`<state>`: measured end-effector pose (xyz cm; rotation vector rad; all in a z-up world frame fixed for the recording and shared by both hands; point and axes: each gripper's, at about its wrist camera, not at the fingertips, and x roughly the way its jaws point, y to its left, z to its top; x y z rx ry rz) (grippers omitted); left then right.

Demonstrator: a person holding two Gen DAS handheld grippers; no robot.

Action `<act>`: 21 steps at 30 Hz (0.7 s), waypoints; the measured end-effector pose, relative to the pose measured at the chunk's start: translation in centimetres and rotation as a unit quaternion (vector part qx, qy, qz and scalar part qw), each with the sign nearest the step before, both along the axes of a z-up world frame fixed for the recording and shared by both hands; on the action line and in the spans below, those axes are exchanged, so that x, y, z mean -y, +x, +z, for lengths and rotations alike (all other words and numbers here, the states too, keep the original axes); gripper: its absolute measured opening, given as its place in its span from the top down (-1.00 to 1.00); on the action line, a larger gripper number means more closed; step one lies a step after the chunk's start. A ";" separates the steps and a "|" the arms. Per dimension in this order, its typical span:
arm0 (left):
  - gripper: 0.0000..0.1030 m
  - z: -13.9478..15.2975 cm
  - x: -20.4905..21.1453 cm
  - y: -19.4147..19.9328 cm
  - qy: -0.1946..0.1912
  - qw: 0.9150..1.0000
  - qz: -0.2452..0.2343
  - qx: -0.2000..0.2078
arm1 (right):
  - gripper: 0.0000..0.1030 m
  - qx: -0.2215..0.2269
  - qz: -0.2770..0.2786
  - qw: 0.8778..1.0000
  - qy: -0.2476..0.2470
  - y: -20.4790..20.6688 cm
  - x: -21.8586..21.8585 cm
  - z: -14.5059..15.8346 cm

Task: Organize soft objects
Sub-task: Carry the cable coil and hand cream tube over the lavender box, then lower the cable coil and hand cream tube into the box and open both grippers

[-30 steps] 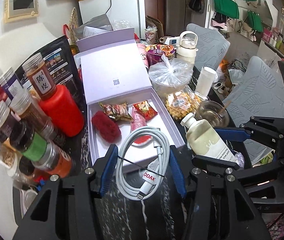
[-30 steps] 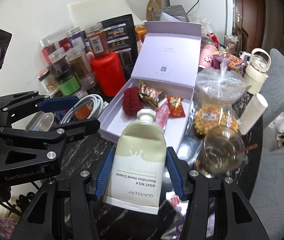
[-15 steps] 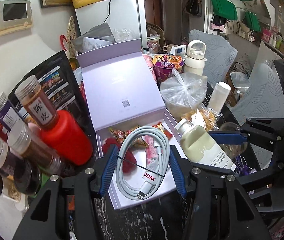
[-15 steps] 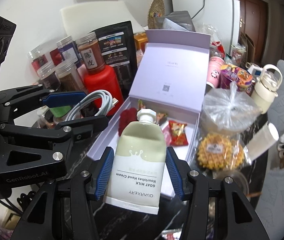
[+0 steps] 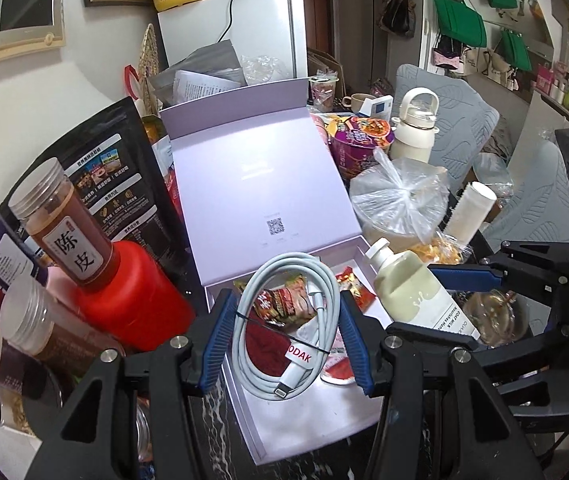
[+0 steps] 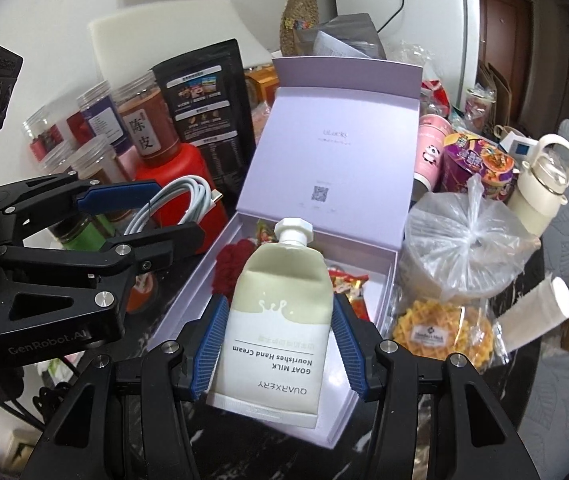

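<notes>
My left gripper [image 5: 284,340] is shut on a coiled white charging cable [image 5: 288,320] and holds it over the open lilac box [image 5: 308,432]. My right gripper [image 6: 278,344] is shut on a cream hand cream tube [image 6: 280,320], cap pointing away, over the near end of the same box [image 6: 340,428]. The tube also shows in the left wrist view [image 5: 416,296], and the cable in the right wrist view [image 6: 176,200]. Inside the box lie a red fuzzy scrunchie [image 6: 228,264] and several snack packets [image 5: 284,304]. The box lid [image 5: 260,196] stands open at the back.
A red bottle [image 5: 128,300] and several spice jars [image 5: 16,320] crowd the left. A tied plastic bag [image 6: 460,248], waffle snacks [image 6: 440,332], a paper roll [image 6: 532,312], a cream flask [image 6: 540,184] and noodle cups [image 6: 476,164] stand right of the box.
Both grippers have moved forward and up with their loads, from the box's near edge to over its tray. The cable and tube stay gripped.
</notes>
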<state>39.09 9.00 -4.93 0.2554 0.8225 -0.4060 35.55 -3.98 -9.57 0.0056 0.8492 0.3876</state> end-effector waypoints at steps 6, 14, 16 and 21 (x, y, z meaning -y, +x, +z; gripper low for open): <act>0.01 -1.5 -0.3 2.2 0.000 1.000 0.007 -0.008 | -0.02 -0.008 -0.010 1.000 -0.006 2.3 -0.2 -1.2; 0.01 -3.9 -0.7 4.9 -0.001 0.999 0.022 -0.024 | 0.00 -0.018 -0.027 0.999 -0.014 4.9 -0.6 -2.9; 0.01 -4.6 -0.7 5.4 -0.001 0.999 0.024 -0.029 | 0.18 -0.020 -0.032 0.999 -0.019 5.5 -0.7 -3.4; 0.01 -6.5 -0.7 6.6 -0.002 0.999 0.027 -0.045 | 0.19 -0.029 -0.042 0.998 -0.020 6.8 -0.6 -4.7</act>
